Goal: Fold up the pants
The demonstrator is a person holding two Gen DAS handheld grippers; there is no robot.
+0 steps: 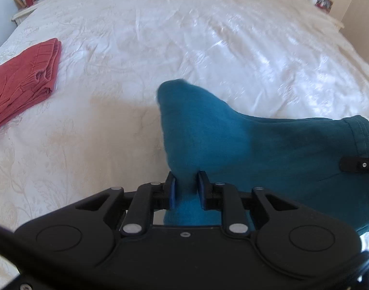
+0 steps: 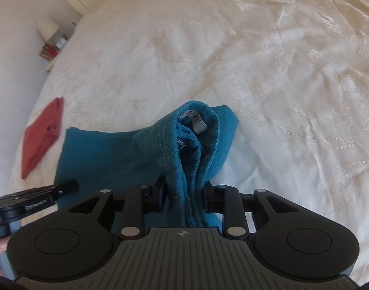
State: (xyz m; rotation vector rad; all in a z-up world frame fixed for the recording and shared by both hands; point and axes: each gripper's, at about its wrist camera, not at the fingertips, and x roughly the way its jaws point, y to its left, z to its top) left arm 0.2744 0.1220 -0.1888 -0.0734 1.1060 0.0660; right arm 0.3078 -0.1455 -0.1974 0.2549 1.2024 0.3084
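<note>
My two grippers, left (image 1: 186, 183) and right (image 2: 184, 188), each pinch one teal pants (image 1: 269, 149); one red garment (image 1: 22, 79) lies left, well apart.

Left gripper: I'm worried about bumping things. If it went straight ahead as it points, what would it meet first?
The teal pants it already grips. The left gripper points into that bunched cloth; beyond lies only the white bedspread, though depth is unclear.

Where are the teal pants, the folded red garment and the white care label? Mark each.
teal pants (image 1: 269, 149), left wrist view, main fabric panel.
folded red garment (image 1: 22, 82), left wrist view, top layer.
white care label (image 2: 199, 121), right wrist view, label face.
</note>
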